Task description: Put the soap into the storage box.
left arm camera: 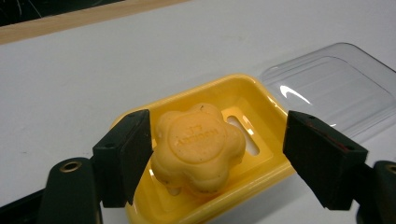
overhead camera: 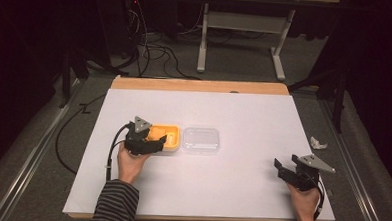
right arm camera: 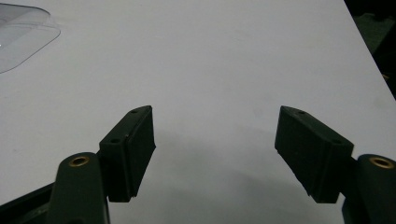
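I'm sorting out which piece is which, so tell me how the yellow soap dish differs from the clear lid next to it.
The yellow soap dish is opaque, while the clear lid is see-through, with the white table visible through it. The dish holds a flower-shaped soap; the lid holds nothing. The left gripper is at the dish, its jaws either side of the soap; no gripper is at the lid. Both are rounded rectangles of similar size, side by side.

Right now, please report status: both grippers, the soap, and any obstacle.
Left gripper open around soap, far jaw clear. Soap sits in yellow dish. Right gripper open, empty. Clear lid beside dish, not blocking.
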{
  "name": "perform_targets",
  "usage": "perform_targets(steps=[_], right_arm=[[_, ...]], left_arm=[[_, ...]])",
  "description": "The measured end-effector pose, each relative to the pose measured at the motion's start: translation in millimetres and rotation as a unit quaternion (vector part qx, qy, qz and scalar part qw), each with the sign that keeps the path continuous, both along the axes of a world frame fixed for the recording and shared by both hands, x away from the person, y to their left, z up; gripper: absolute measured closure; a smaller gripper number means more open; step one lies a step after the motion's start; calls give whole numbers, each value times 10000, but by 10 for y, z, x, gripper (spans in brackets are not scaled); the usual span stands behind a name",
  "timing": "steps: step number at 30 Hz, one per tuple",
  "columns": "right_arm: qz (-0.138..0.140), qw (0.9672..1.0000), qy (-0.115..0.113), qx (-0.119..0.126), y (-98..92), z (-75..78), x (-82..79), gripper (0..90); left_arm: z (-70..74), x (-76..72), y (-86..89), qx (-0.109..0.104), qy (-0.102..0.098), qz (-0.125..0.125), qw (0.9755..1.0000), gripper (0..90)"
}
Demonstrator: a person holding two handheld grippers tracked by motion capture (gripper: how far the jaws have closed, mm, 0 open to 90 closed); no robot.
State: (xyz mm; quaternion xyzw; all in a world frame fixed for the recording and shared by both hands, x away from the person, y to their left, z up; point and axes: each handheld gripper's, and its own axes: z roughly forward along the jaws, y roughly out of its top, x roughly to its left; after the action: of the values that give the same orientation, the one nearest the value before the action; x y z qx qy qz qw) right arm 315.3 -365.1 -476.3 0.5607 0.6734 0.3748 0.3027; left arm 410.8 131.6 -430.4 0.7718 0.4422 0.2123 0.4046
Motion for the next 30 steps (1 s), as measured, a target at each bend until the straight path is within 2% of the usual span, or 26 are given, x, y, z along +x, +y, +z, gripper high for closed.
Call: perform_targets(steps=[9, 11, 30], right_arm=[[-1, 10000, 0, 0, -1, 0, 0, 288], [-1, 10000, -1, 4, -1, 0, -1, 288], [4, 10000, 8, -12, 3, 0, 1, 288]], left_arm=[[74, -103, 17, -49, -39, -87, 9999, 243], [88, -143, 10, 74, -42, -144, 9999, 242], [113, -367, 152, -205, -137, -95, 9997, 241]])
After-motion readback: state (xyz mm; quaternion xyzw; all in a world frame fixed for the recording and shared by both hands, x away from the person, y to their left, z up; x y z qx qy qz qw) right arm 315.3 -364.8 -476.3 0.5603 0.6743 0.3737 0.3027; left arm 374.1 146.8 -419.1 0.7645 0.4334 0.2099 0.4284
